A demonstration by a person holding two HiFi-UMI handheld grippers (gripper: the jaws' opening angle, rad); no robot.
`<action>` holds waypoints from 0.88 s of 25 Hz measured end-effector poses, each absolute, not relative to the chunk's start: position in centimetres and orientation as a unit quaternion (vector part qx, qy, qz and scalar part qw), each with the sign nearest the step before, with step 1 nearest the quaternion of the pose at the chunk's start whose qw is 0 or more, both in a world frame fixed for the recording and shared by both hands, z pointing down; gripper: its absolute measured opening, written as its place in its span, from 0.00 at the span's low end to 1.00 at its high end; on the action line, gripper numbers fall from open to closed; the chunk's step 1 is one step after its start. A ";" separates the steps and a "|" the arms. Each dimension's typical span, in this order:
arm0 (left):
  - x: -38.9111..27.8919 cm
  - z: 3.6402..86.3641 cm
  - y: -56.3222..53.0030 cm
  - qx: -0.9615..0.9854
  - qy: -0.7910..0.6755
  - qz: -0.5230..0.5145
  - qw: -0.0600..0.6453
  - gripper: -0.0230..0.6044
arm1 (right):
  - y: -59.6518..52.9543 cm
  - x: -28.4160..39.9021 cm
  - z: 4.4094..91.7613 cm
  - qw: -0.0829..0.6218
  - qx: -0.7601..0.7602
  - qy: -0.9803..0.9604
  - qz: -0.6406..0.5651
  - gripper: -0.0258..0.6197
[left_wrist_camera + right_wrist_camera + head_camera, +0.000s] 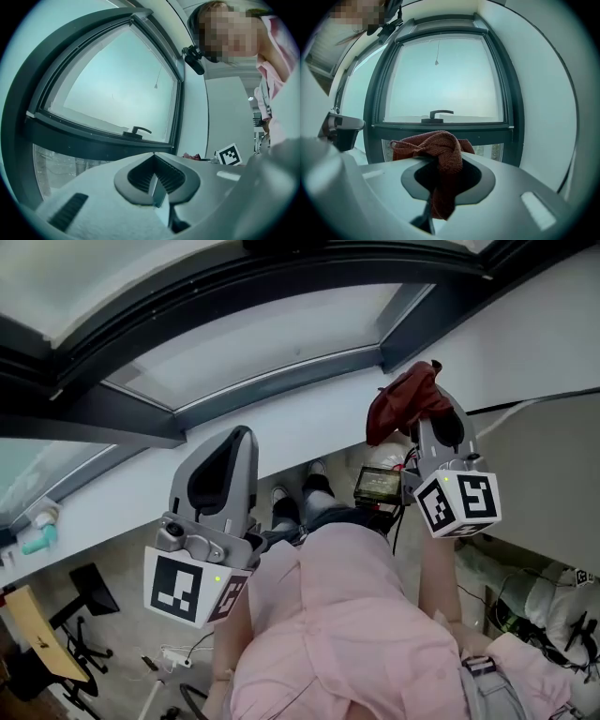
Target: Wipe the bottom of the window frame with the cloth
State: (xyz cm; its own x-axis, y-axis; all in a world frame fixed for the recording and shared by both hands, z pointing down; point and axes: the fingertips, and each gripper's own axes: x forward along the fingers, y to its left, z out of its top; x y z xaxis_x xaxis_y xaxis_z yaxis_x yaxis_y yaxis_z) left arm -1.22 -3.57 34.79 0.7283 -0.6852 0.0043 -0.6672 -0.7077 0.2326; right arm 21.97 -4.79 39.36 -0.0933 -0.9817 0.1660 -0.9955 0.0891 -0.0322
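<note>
Because the cloth sits pinched in the right tongs, the grip itself needs no more work. The jaws are clenched on a fold of the red weave, with a bunched wad spilling over their tips and a tail hanging down between them. The left tongs are clenched on nothing, ribbed pads meeting in a narrow V.

In the head view the left tongs are held lower, by the person's pink shirt. The right tongs reach farther forward, carrying the cloth up near the white ledge. The right gripper view shows the cloth apart from the window.

Beyond it runs the dark frame. Its rail lies level, a handle sits at the middle, and pale glass rises above (a strip of lower pane shows beneath the rail, so which bar counts as the bottom is my guess).

The step in hand looks like bringing the cloth onto that rail. To do it well:

- Lead with the soft wad, not the hard tips, tilting the tongs so the fabric lands flat.
- Start in one corner and draw along to the other in a steady pass, with light, even pressure.
- Ease round the handle's base instead of bumping it.
- Keep the jaws firm, since drag could tug the fold loose.
- Keep the left tongs out of the path.
</note>
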 end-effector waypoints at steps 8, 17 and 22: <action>-3.4 35.7 -1.0 0.929 -0.349 -0.040 0.120 0.04 | -1.3 20.1 39.4 0.054 0.684 -0.724 0.071 0.14; -5.2 36.1 0.2 0.927 -0.352 -0.046 0.122 0.04 | 0.2 17.6 38.4 0.045 0.668 -0.740 0.063 0.14; -5.0 36.2 0.5 0.927 -0.349 -0.047 0.126 0.04 | 0.3 16.7 38.1 0.047 0.655 -0.751 0.062 0.14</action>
State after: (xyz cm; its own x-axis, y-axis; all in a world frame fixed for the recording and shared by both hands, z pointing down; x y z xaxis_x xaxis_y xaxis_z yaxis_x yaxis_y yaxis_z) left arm -4.97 0.51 36.19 0.7522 -0.6590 0.0007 -0.6352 -0.7248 0.2669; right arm 16.66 0.27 38.10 -0.1368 -0.9789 0.1519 -0.9905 0.1333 -0.0325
